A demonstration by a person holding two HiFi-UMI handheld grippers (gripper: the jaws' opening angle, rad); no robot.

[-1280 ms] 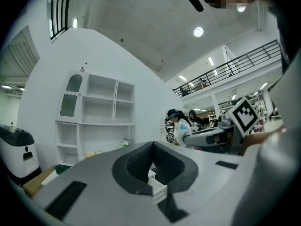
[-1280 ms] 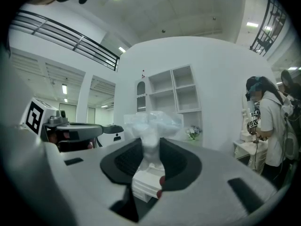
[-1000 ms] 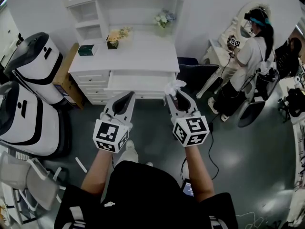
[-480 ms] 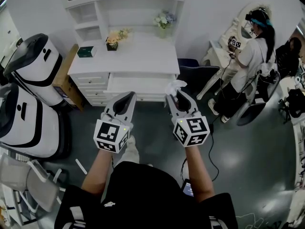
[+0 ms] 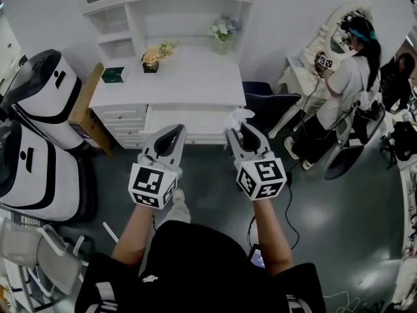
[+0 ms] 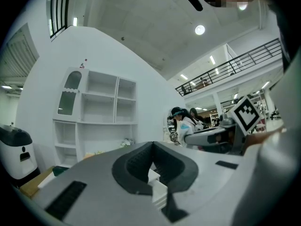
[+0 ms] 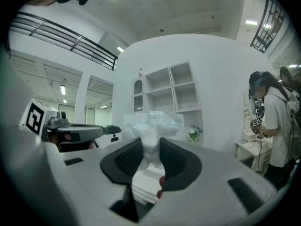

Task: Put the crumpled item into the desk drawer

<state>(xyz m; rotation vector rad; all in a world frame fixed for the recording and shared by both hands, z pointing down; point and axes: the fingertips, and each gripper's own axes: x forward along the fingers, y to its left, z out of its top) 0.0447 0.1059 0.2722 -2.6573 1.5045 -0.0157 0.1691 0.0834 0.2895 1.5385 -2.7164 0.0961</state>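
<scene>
Right gripper [image 5: 238, 133] jaws clamping crumpled item [image 5: 238, 117]; white wad sticking out beyond jaw tips. Left gripper [image 5: 173, 134] jaws pressing together, holding nothing. Desk [image 5: 189, 77] drawer [image 5: 189, 117] lying ahead of both.

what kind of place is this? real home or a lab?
Probably a staged recording hall, not a home: white desk on open grey floor, a second person wearing head gear nearby, a mezzanine railing overhead.

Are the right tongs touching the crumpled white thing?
Touching. The right gripper view shows the right tongs closed on the crumpled white thing, squeezing its narrow lower part from both sides.
</scene>
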